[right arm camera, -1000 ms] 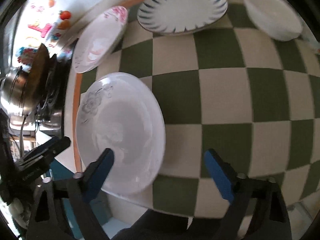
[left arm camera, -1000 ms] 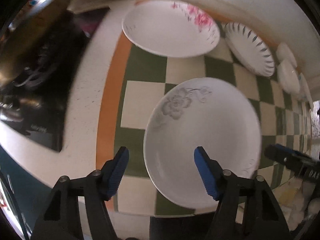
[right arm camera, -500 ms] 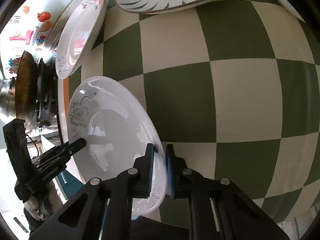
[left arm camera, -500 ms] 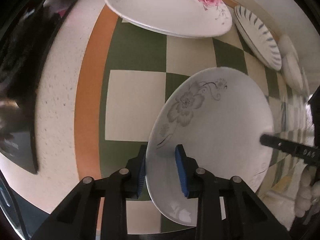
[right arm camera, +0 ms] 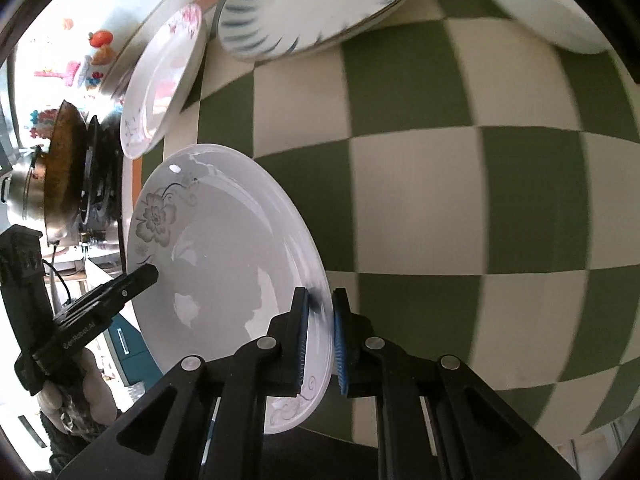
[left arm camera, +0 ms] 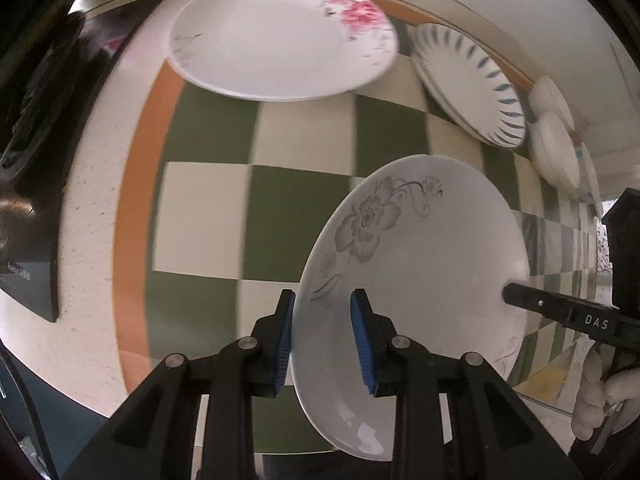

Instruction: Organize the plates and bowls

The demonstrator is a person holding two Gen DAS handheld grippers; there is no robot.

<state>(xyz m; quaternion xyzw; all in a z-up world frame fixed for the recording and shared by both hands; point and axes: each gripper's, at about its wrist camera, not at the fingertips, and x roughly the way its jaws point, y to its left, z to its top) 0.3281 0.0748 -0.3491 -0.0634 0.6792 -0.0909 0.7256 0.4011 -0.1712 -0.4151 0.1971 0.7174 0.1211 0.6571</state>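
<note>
1. Now both grippers hold one plate: white w/ grey flower print, grey-flower plate (left arm camera: 420,264) (right arm camera: 224,248), tilted and off the checkered cloth (left arm camera: 208,216) (right arm camera: 420,208).
2. Left gripper (left arm camera: 324,336) clenched on the plate's left rim, blue pads on either side of the rim; it also shows at left in the right wrist view (right arm camera: 148,274), black tip at the rim by the flower.
3. Right gripper (right arm camera: 320,332) clamped on the opposite rim, pads nearly together w/ only the thin edge between; its black tip shows in the left wrist view (left arm camera: 510,294), touching the plate's right rim.
4. Pink-flower plate (left arm camera: 280,36) (right arm camera: 160,80) lies farther back on the cloth, apart from the held plate.
5. Blue-striped plate (left arm camera: 472,84) (right arm camera: 316,4) sits just beside the pink one.
6. White bowls (left arm camera: 556,148) beyond the striped plate, near the wall.
7. Gloved hand (left arm camera: 600,396) grips the right tool's handle.
8. Pan (right arm camera: 60,168) on stove, left of the cloth.
</note>
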